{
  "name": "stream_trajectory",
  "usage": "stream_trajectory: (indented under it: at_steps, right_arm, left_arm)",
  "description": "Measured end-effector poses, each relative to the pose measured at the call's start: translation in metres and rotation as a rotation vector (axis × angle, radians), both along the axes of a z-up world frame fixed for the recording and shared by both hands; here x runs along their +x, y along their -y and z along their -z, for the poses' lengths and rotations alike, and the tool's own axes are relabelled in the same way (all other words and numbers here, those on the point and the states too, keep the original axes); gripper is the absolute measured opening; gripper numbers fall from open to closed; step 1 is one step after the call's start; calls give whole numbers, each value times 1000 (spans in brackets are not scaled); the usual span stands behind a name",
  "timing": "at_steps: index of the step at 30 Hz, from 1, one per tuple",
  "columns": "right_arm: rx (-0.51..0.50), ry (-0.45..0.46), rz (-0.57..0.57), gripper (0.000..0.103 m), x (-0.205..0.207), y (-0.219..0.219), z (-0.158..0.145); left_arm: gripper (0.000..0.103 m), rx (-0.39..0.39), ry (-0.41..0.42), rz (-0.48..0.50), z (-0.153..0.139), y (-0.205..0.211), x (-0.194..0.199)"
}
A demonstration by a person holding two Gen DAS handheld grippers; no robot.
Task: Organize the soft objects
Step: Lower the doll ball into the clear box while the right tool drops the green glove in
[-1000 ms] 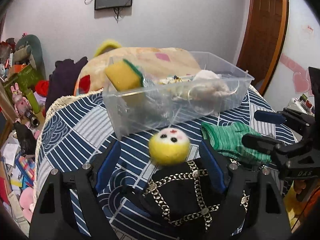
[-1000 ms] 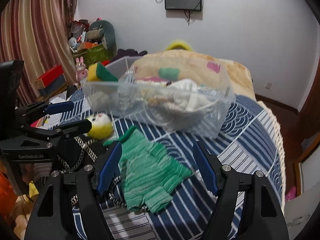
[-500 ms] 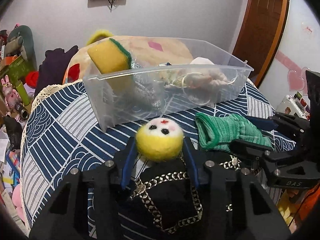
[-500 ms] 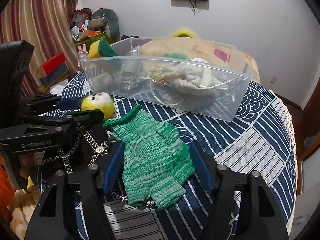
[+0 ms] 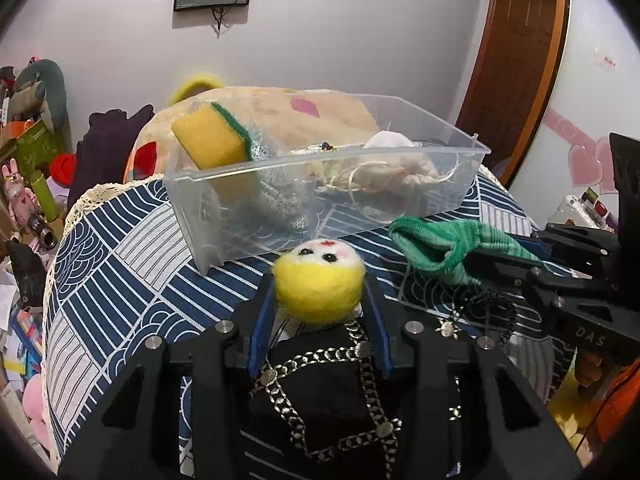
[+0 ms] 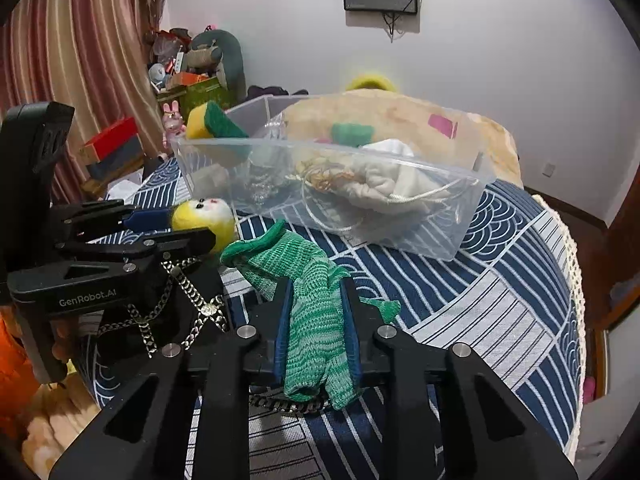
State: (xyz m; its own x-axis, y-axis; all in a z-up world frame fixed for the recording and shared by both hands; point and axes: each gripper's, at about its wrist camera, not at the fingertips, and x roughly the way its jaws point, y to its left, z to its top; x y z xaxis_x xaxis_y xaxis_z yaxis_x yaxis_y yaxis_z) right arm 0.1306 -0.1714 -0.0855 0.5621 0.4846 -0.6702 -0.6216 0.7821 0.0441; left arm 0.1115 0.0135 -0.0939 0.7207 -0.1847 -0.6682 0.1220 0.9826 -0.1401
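My left gripper (image 5: 319, 296) is shut on a yellow felt ball with a doll face (image 5: 319, 280), also seen in the right wrist view (image 6: 206, 220). My right gripper (image 6: 316, 300) is shut on a green knitted glove (image 6: 308, 312), which also shows in the left wrist view (image 5: 436, 242). Both sit just in front of a clear plastic bin (image 5: 460, 184) on the blue patterned cloth. The bin (image 6: 460, 220) holds a yellow and green sponge (image 5: 210, 142), a steel scourer and a pale drawstring pouch (image 6: 380, 184).
A black bag with a metal chain (image 5: 332, 392) lies under my left gripper, also in the right wrist view (image 6: 176, 304). A large plush cushion (image 5: 280, 112) lies behind the bin. Clutter stands at the left by the curtain (image 6: 80, 80). A door (image 5: 516, 60) is at the right.
Both grippers closed: the left on the yellow ball, the right on the green glove, which is now bunched and slightly lifted between the fingers.
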Motion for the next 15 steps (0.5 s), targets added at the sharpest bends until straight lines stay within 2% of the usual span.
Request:
stream_trajectory:
  at_steps: [15]
  right_arm:
    - [68, 153, 52, 19, -9, 9, -47]
  left_arm:
    - [42, 12, 134, 2, -47, 2, -21]
